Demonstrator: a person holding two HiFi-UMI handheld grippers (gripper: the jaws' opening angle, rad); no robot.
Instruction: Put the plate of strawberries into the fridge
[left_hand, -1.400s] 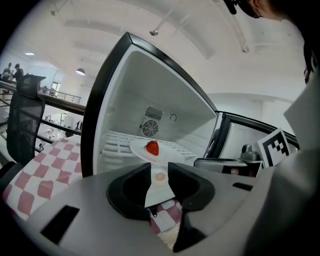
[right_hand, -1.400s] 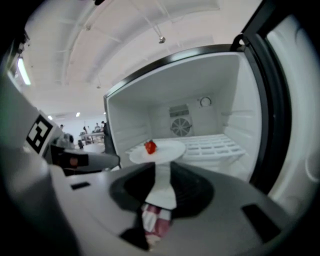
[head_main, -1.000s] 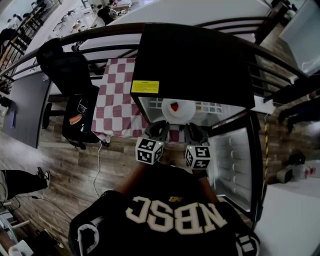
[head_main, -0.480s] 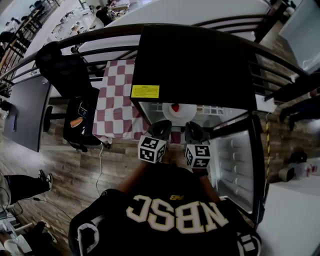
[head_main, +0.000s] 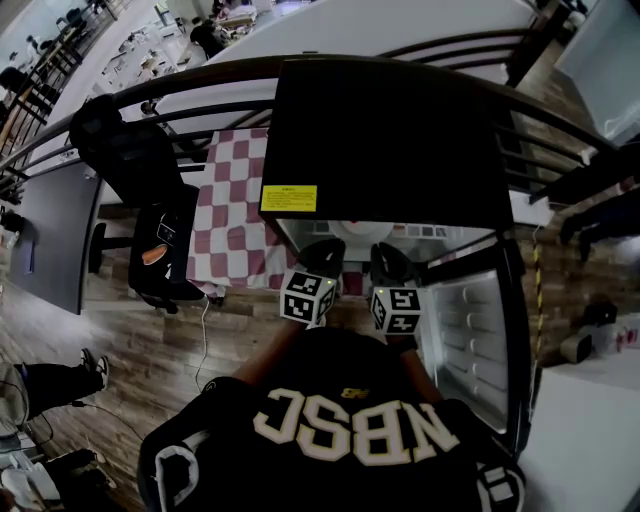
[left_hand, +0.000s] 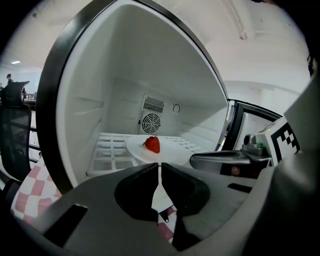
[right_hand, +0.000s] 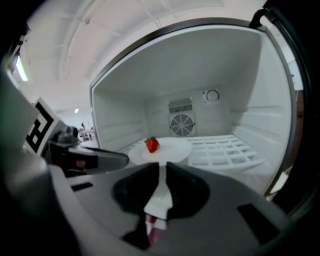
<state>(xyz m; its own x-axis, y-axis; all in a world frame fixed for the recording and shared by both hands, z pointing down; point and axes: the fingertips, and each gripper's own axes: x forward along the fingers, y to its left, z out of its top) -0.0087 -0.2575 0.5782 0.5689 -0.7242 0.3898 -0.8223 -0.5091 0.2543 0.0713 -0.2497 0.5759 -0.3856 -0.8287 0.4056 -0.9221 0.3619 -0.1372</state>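
One round white plate (left_hand: 172, 150) bearing a red strawberry (left_hand: 152, 144) sits inside the black fridge (head_main: 390, 140); left claw (left_hand: 160, 167) and right claw (right_hand: 162, 167) are clenched, empty; its door (head_main: 470, 330) apparently needs closing.

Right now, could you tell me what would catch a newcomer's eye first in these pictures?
A single red strawberry on a white plate stands out, resting on the wire shelf inside the open black fridge. Just in front of the opening, the left gripper and right gripper hang side by side, fingers nearly together with nothing between them.
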